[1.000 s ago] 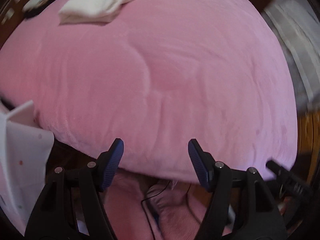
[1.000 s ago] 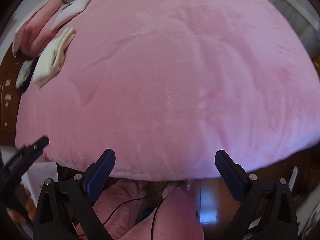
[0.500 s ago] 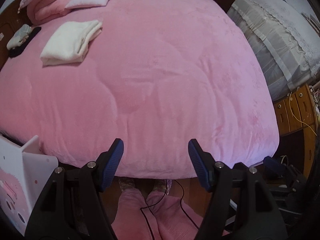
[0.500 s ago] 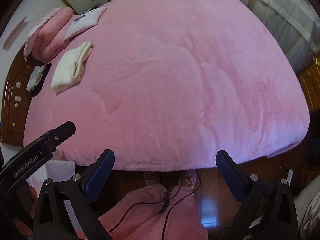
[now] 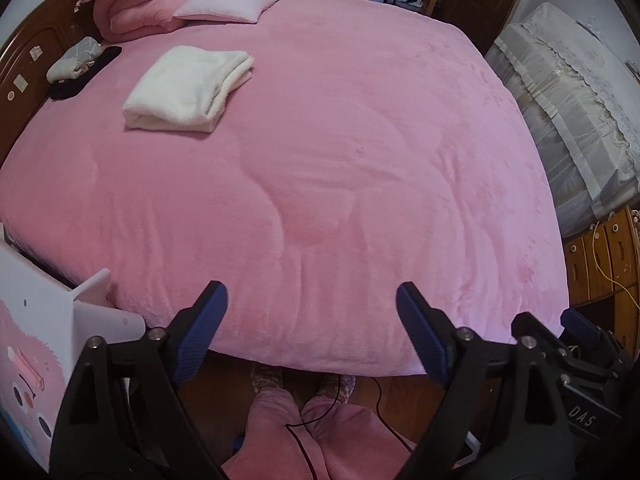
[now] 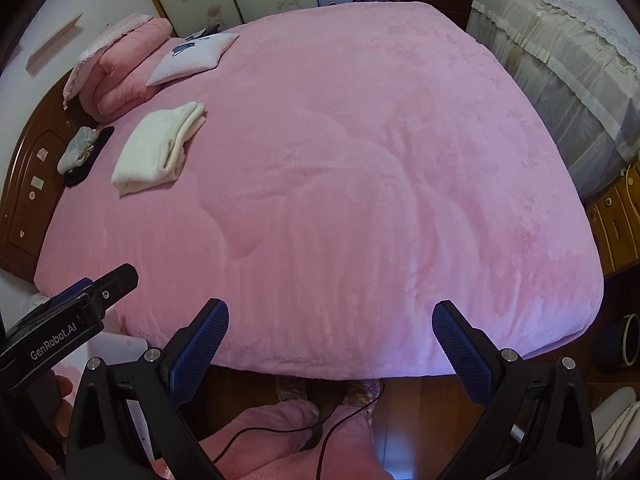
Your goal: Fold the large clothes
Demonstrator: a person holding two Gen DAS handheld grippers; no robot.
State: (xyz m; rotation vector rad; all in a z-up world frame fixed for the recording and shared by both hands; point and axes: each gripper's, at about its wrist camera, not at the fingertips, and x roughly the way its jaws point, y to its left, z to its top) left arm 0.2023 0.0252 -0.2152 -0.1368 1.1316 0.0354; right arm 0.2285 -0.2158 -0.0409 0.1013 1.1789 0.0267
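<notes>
A wide bed (image 5: 360,152) fills both views, spread edge to edge with a pink plush cover (image 6: 360,200) that lies mostly smooth, with shallow creases near the middle. On it, toward the headboard side, rests a folded cream-white garment (image 5: 188,90). Beyond that lie a rolled pink quilt (image 5: 140,0) and a small pale cushion (image 5: 226,5). By the wooden headboard (image 6: 28,184) sits a grey bundle (image 5: 74,58) on something black, perhaps clothing.
</notes>
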